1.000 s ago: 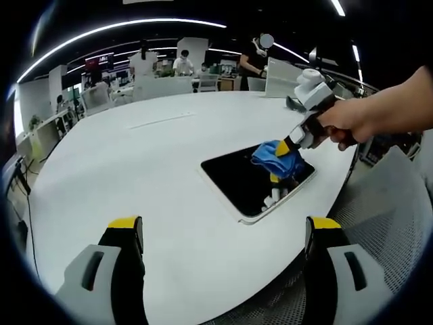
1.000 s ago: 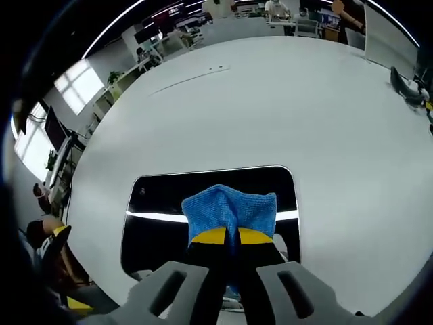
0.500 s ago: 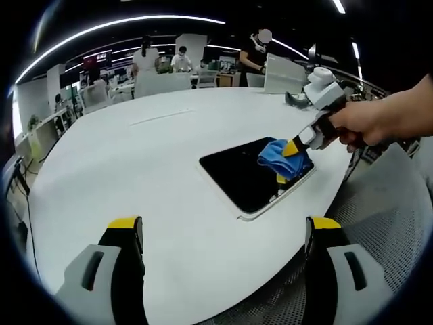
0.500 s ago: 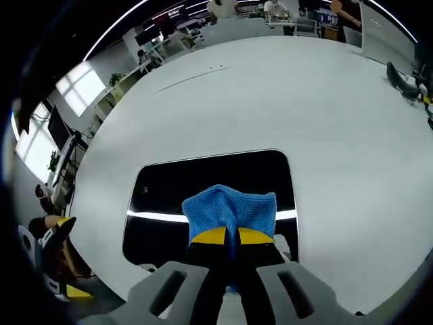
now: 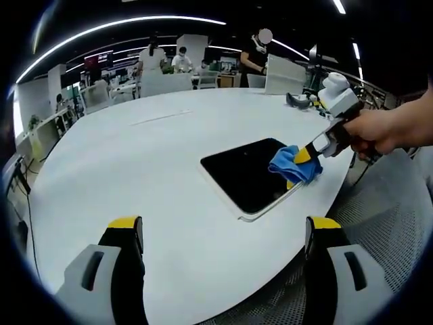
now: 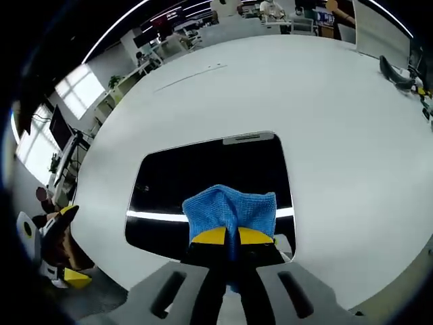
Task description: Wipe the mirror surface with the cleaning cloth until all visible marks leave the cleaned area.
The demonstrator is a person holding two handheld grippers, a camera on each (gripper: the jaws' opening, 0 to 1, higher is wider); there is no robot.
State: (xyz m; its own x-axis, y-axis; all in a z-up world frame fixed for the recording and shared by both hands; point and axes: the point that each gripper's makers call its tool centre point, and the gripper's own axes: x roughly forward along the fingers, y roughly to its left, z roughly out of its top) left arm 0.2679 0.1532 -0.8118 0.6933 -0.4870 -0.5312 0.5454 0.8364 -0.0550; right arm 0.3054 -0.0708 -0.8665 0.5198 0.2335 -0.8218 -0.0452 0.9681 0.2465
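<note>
Room: open-plan office, ceiling light strips, people at far desks.
Table: large white round table, bare apart from the mirror and a few dark items at its far edge.
Mirror: dark rectangular mirror lying flat near the table edge closest to the person; it reflects a ceiling light as a bright strip.
Cleaning cloth: blue cleaning cloth, bunched, resting on the mirror at its near edge in the right gripper view; in the left gripper view it sits at the mirror's right-hand corner.
Right tool: right tool, jaws together, clamped on the cloth and pressing it to the glass; a hand holds it.
Left tool: left tool, jaws wide apart, holding nothing, hovering above the table well apart from the mirror.
Progress: wiping is under way. No marks can be made out on the exposed glass, though smears would be too faint to tell at this resolution.
Remaining: judged likely, passes over the rest of the surface, then a check for marks.
</note>
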